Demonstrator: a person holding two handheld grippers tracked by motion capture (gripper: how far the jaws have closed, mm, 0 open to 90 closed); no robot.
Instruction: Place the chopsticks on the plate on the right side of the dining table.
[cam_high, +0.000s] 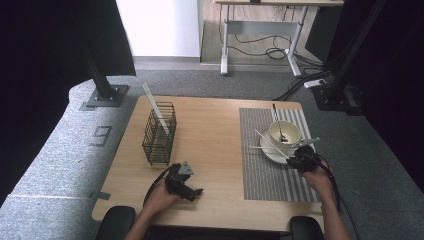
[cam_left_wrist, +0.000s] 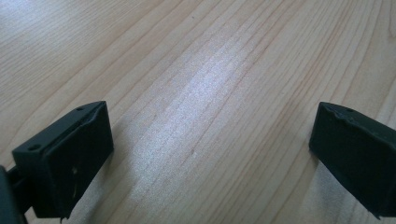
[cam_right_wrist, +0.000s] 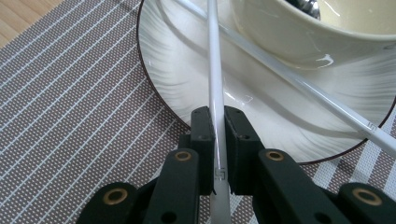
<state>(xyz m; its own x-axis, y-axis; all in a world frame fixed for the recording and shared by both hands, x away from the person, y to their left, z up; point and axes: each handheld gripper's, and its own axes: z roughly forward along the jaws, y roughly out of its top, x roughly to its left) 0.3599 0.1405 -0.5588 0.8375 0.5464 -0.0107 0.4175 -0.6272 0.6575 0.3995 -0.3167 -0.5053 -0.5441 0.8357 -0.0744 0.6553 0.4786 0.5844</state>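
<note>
Right tool (cam_right_wrist: 218, 140) clamps chopstick (cam_right_wrist: 215, 84), end cut off; left tool (cam_left_wrist: 210, 154) wide.

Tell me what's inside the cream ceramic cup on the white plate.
In the cream ceramic cup, a metal spoon leans, its handle rising past the rim. The cup's near wall hides the bottom, so anything else inside can't be seen.

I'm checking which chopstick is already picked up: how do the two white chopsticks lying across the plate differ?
The gripped white chopstick is clamped at its near end between the right gripper's shut jaws; the free white chopstick is untouched. The gripped one runs straight away from the camera in the right gripper view; the free one crosses it diagonally, passing beside the cream cup. Both are slim, white and lie over the white plate.
</note>
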